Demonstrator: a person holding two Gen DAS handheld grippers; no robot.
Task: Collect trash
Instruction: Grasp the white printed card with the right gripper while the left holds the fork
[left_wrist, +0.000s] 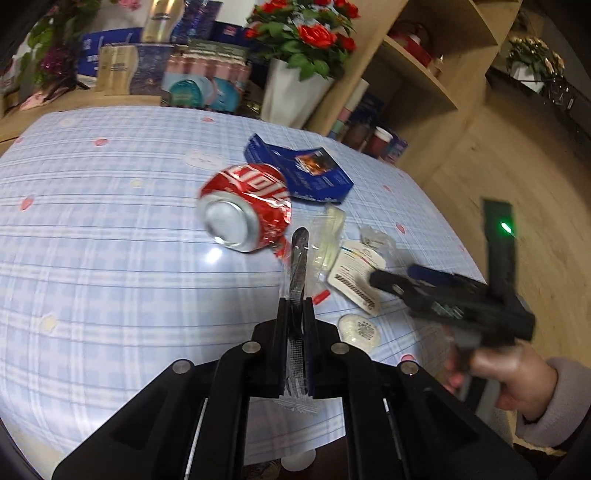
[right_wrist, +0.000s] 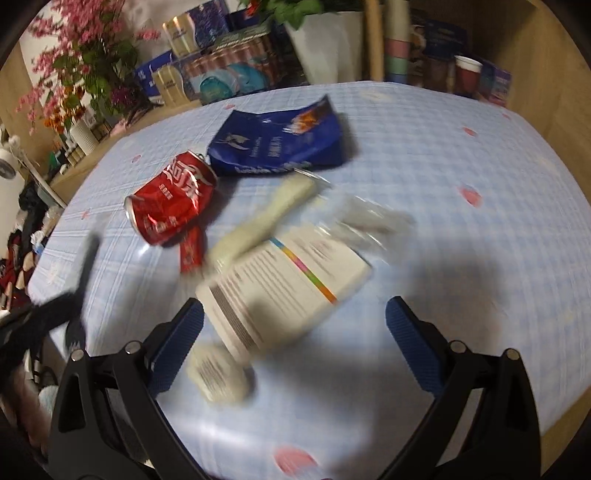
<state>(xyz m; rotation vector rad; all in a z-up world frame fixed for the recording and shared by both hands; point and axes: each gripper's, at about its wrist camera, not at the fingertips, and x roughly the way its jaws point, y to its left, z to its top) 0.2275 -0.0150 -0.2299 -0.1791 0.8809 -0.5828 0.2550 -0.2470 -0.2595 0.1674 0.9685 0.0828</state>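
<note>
My left gripper (left_wrist: 295, 306) is shut on a long clear wrapper with a dark strip inside (left_wrist: 298, 266), held above the blue checked table (left_wrist: 110, 240). Just beyond it lies a crushed red cola can (left_wrist: 243, 206) (right_wrist: 171, 195), and a blue packet (left_wrist: 303, 171) (right_wrist: 280, 144) sits behind that. My right gripper (right_wrist: 295, 304) (left_wrist: 391, 280) stands wide open over a white labelled bottle (right_wrist: 284, 288) (left_wrist: 354, 280) lying on its side. The pads do not touch the bottle. Its white cap (right_wrist: 218, 373) (left_wrist: 360, 328) lies close by. The left gripper (right_wrist: 55, 306) shows blurred at the left edge.
Pale crumpled wrappers (right_wrist: 269, 218) (left_wrist: 328, 236) and a red scrap (right_wrist: 192, 251) lie between the can and the bottle. A white flower pot (left_wrist: 291, 92), boxes and wooden shelves (left_wrist: 417, 74) crowd the far side. The table's right edge drops to a wooden floor (left_wrist: 517, 166).
</note>
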